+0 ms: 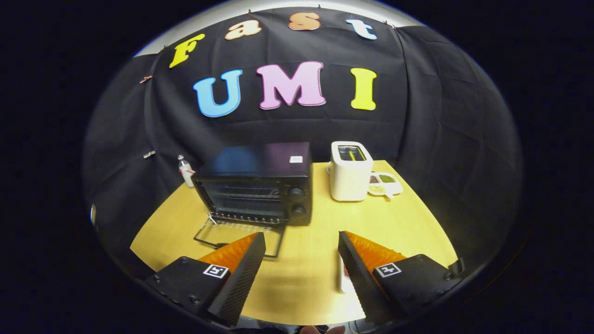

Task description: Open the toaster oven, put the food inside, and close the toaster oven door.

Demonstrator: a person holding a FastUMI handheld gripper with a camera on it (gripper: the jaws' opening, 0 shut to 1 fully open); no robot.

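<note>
While the gripper [301, 253] hangs above the near part of the yellow table [325, 227], its two black fingers [241, 269] stand spread wide apart with nothing between them but bare tabletop. The black toaster oven [257, 185] sits beyond the fingers, toward the left one, with its glass door [241, 236] folded down flat onto the table so that the door's front edge lies just ahead of the left fingertip. A wire rack shows inside the open cavity, and two round knobs [296, 202] sit one above the other on the oven's right side. Just to the right of the oven, apart from it, stands a white pop-up toaster [350, 178]. A small white divided dish [385, 184] with dark and green contents rests beside the toaster. A small bottle [185, 170] stands at the oven's far left corner. A pale flat item [342, 278] lies by the right finger, mostly hidden; what it is cannot be told.
</note>
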